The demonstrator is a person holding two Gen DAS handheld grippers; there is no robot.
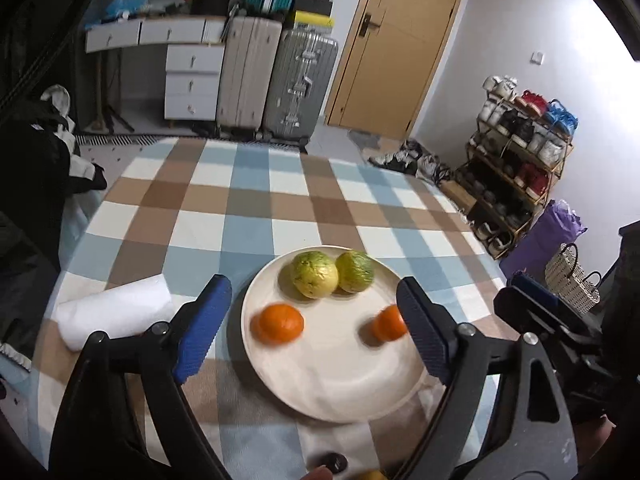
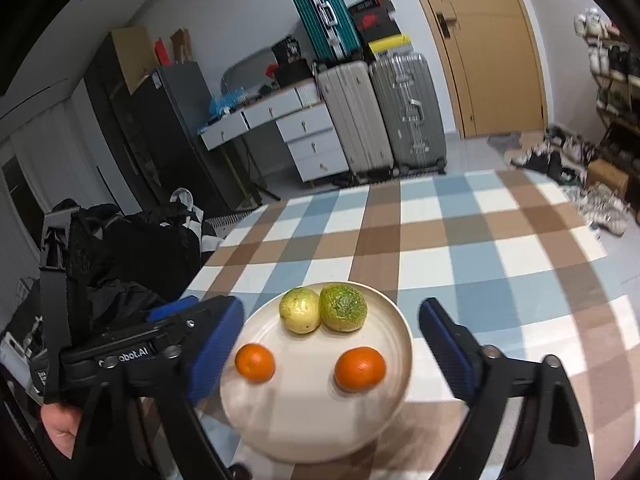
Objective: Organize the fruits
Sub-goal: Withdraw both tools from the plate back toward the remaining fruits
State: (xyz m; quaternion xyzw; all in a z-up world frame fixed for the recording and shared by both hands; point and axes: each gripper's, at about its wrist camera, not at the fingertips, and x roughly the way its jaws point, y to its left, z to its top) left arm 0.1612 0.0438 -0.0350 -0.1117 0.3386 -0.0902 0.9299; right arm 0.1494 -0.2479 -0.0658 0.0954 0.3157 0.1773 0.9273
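Plate [image 2: 394,392] at lower centre of frame on checked table [image 2: 480,248], four fruits aboard. Left gripper [image 1: 316,326] and right gripper [image 2: 330,350] both wide open, empty. Blurred right orange [image 2: 360,369]: approach slowly, straddle squarely, squeeze gently.

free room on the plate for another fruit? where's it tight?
Near half of the round cream plate, below the two oranges, is bare, as is the gap between them. The far rim is crowded: two yellow-green fruits touch.

Black tongs [image 1: 316,328] (silver screws) carry ribbed blue pads [image 1: 202,328].
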